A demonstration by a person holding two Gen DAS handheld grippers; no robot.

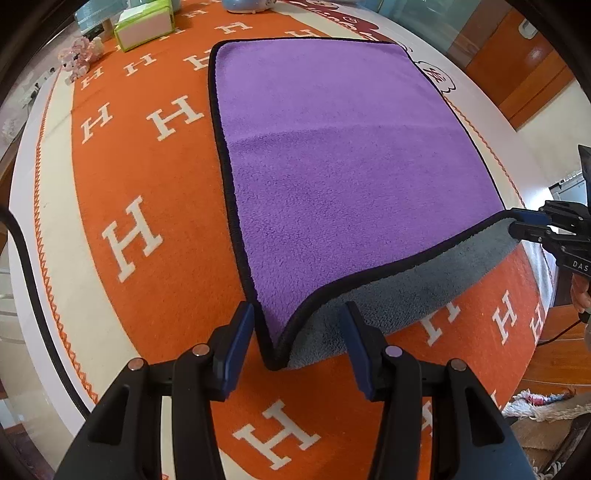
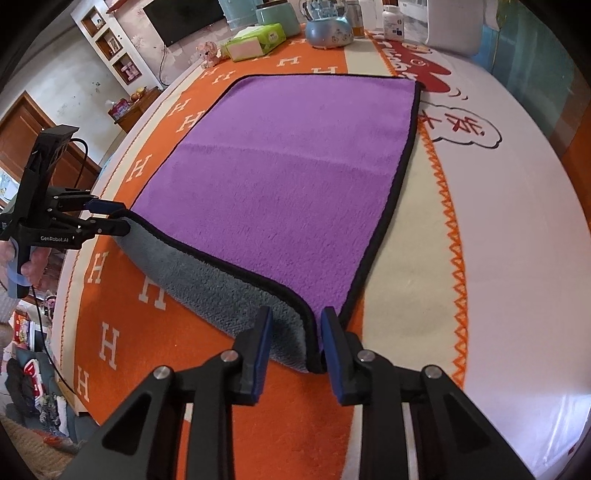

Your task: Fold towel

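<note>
Two grippers held the near edge of the purple towel (image 1: 351, 147), one at each near corner. At the towel's near left corner, the left gripper (image 1: 297, 314) had its blue pads (image 1: 240, 343) on either side of the cloth, which filled the fairly wide gap between them. The towel lay flat on the orange tablecloth (image 1: 155, 258) over its far part. Its black-bound near edge was raised off the cloth, the grey underside (image 1: 399, 295) showing below it. At the towel's near right corner, the right gripper (image 2: 295, 314) was clamped on the hem, its pads closer together. Beyond the towel's far left corner stood a pink figurine (image 2: 207, 51), then a green tissue pack (image 2: 255, 40), then a blue round pot (image 2: 330, 31).
</note>
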